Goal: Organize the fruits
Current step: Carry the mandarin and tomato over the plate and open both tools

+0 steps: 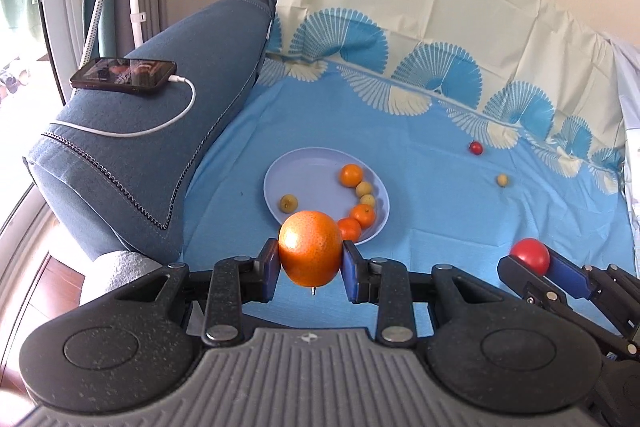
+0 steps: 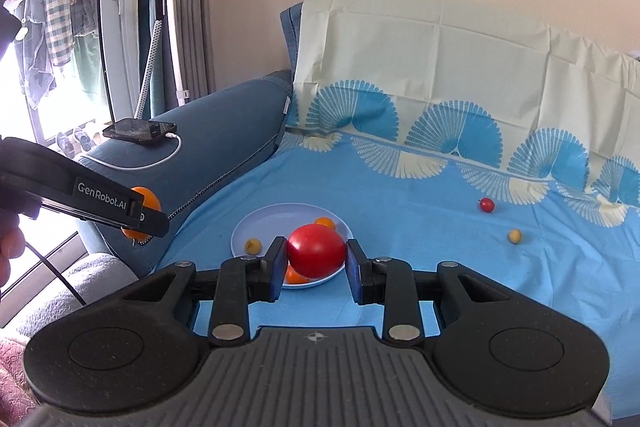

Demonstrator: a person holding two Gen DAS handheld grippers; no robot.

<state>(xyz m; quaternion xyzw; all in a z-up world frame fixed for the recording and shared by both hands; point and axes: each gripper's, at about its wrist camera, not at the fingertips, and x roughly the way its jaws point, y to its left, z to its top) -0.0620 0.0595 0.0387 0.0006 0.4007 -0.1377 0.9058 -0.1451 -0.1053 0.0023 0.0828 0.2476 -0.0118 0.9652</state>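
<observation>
Near rim of plate (image 2: 240, 227) hidden behind tomato (image 2: 316, 250) in right wrist view; small oranges there mostly covered. Plate's near rim (image 1: 376, 235) also blocked by orange (image 1: 310, 247) in left view. Far-right small fruits (image 1: 502, 180) too small to identify. Phone (image 1: 124, 74) screen unreadable.

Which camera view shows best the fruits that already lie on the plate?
The left wrist view: the plate lies almost open, three small oranges and three yellowish fruits visible. In the right wrist view the held tomato hides most of the plate.
</observation>
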